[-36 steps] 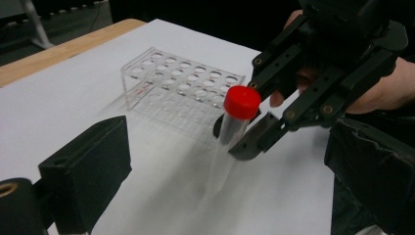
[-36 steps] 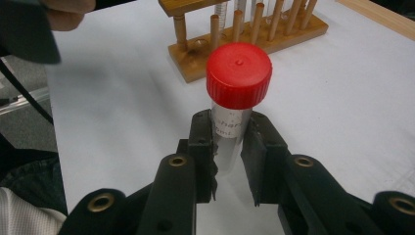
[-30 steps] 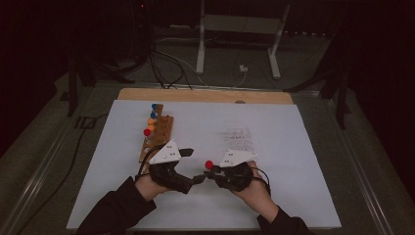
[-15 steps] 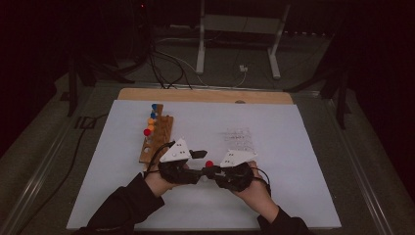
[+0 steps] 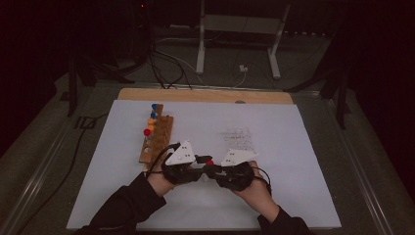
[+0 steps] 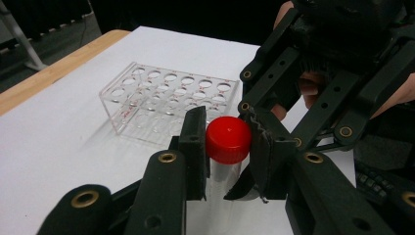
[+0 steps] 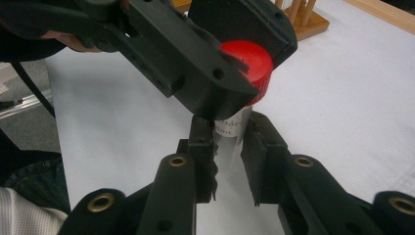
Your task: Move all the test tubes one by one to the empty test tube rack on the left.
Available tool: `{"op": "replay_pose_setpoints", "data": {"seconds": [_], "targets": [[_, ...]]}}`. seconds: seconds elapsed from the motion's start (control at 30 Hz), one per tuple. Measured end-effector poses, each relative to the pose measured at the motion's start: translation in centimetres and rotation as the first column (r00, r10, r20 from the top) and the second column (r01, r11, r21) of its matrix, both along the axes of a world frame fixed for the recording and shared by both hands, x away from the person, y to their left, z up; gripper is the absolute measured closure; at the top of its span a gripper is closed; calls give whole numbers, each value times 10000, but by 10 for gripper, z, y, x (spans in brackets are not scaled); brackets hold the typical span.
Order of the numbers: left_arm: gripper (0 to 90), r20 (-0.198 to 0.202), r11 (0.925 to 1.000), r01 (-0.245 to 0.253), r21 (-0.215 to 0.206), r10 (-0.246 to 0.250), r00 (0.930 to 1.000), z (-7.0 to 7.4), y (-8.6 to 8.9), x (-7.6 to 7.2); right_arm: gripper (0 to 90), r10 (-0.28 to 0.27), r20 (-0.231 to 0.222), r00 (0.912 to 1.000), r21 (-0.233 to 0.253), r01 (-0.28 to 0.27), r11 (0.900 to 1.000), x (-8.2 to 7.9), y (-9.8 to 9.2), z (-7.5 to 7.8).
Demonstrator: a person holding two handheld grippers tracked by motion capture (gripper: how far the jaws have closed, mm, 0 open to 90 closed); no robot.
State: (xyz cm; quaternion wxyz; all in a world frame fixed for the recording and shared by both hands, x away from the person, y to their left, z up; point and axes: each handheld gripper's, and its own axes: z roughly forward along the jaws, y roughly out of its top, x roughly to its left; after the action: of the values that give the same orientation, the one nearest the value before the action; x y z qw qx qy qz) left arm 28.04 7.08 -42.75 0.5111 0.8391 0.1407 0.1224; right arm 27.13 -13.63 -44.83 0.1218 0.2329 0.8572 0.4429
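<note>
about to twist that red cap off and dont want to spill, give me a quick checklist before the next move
1. Left claw closed on the red cap: ok, both jaws press its sides.
2. Right claw holding the clear tube body below the cap: ok, jaws sit on either side of it and look closed.
3. Tube upright: cannot tell, it looks roughly upright in the left gripper view.
4. Tube contents: cannot tell, the body looks clear.
5. Clear rack nearby with free holes: ok, its holes look empty.
6. Wooden rack out of the way: ok, it stands apart to the left.
</note>
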Motion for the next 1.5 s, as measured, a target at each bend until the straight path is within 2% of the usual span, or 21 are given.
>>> {"op": "replay_pose_setpoints", "data": {"seconds": [0.37,0.53,0.67,0.93,1.03,1.17,1.3,1.37,1.5], "targets": [[720,-33,10000,64,-63,-64,10000,2,2,2,750,-41,-14,10000,125,41,9999,0,0,1],[720,-12,9998,-9,-201,9,10000,4,4,1,735,-177,263,9995,71,175,9998,-2,0,2],[720,124,9997,-85,-217,88,9999,7,6,1,629,-246,269,9993,11,246,9997,0,-1,1],[720,226,9990,-414,-185,418,9989,11,17,4,275,-594,245,9979,166,590,9981,1,-4,2],[720,230,9978,-556,-362,565,9981,14,22,4,151,-749,192,9970,280,743,9968,2,-4,3],[720,385,9970,-691,-346,704,9968,18,26,4,29,-929,132,9956,420,923,9948,2,-5,4],[720,412,9947,-914,-468,933,9948,23,31,5,0,-645,7,9979,634,644,9959,3,-9,5],[720,478,9939,-1004,-461,1026,9936,25,33,5,0,-594,204,9980,514,583,9970,2,-9,5],[720,635,9904,-1292,-492,1322,9892,32,40,6,0,-605,282,9978,489,591,9971,1,-9,6]]}}
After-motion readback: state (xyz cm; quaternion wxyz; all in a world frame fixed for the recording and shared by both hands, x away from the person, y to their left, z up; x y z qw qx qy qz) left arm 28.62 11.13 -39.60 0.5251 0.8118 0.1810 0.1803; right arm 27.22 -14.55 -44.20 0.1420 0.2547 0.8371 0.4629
